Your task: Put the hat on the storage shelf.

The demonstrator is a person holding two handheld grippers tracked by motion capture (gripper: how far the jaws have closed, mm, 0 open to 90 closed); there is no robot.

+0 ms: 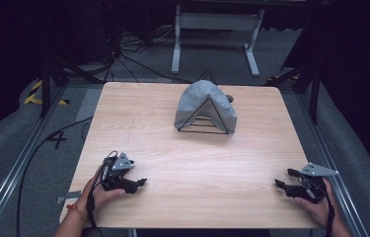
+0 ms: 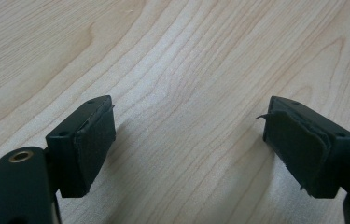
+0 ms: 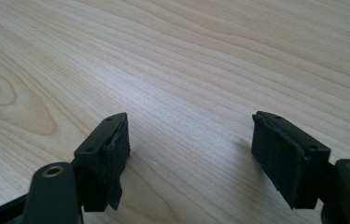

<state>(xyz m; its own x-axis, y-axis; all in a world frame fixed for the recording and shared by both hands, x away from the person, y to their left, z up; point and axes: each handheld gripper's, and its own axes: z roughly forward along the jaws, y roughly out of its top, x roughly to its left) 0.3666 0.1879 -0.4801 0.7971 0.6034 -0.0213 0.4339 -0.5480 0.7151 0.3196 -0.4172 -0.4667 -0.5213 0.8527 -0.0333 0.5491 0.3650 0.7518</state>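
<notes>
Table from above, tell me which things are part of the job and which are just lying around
Part of the job:
- grey cloth, draped over the black wire rack
- left gripper, open and empty
- right gripper, open and empty
- wooden table

Just lying about:
- white metal frame on the floor beyond the table
- cables on the floor
- small dark object behind the cloth, too hidden to identify

At the frame's centre stands one wooden table (image 1: 192,163). On its upper middle sits one black wire triangular rack (image 1: 204,121), draped with one grey cloth (image 1: 200,101). Two handheld grippers lie low: one left gripper (image 1: 140,182), one right gripper (image 1: 278,183).
</notes>
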